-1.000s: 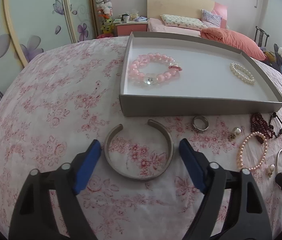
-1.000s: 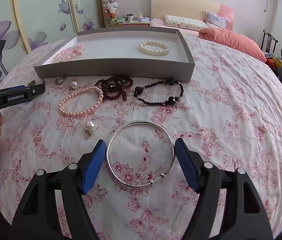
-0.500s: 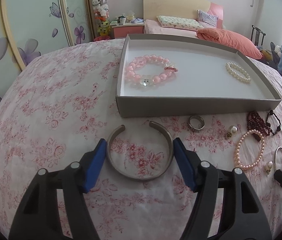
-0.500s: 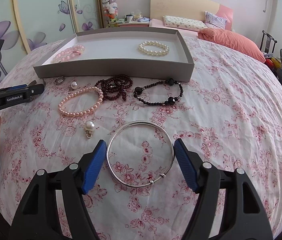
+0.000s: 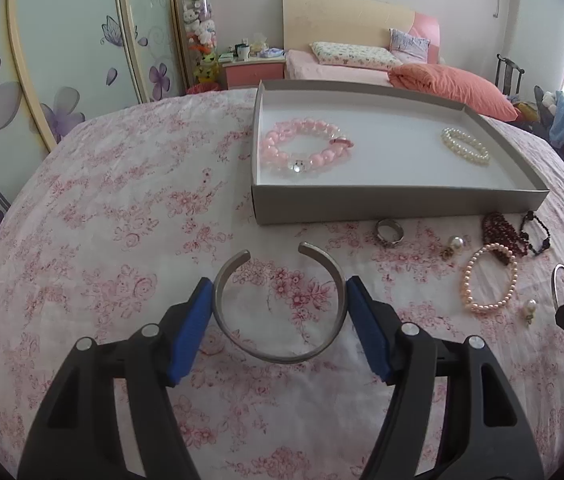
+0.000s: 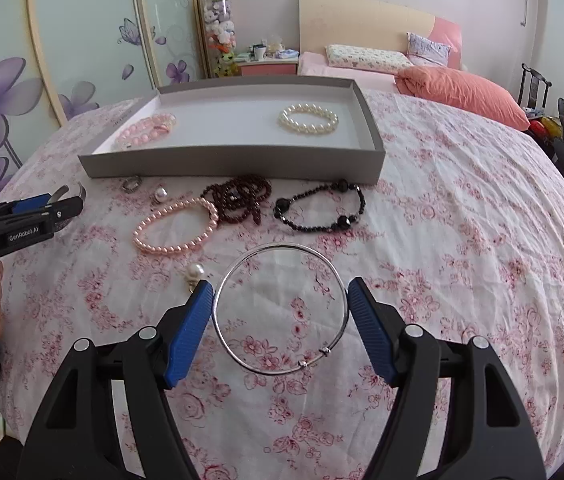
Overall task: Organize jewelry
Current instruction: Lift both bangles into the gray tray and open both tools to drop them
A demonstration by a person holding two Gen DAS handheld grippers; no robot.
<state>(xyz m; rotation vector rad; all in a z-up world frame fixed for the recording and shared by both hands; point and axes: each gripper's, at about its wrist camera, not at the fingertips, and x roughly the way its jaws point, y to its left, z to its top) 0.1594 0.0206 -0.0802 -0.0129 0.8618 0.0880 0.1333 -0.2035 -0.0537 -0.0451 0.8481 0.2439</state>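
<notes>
My left gripper point(image 5: 280, 300) is shut on an open silver cuff bangle point(image 5: 278, 354), its blue pads pressing the cuff's two sides just above the flowered bedspread. My right gripper point(image 6: 280, 300) is shut on a thin round silver bangle point(image 6: 282, 368) in the same way. Ahead stands a grey tray point(image 5: 401, 204) holding a pink bead bracelet point(image 5: 305, 148) and a white pearl bracelet point(image 5: 465, 146). Seen from the right wrist, the left gripper point(image 6: 62, 204) is at the far left with a hand on its grip.
Loose pieces lie in front of the tray: a silver ring point(image 6: 132, 184), a pearl earring point(image 6: 160, 194), a pink pearl bracelet point(image 6: 176, 228), dark red beads point(image 6: 238, 196), a black bead bracelet point(image 6: 321, 208) and a second pearl earring point(image 6: 195, 271). Pillows lie behind.
The left jaws narrowed onto the cuff, and the gripper then drew back a little from the tray with the cuff between its pads. The right gripper kept its hold on the thin bangle.
</notes>
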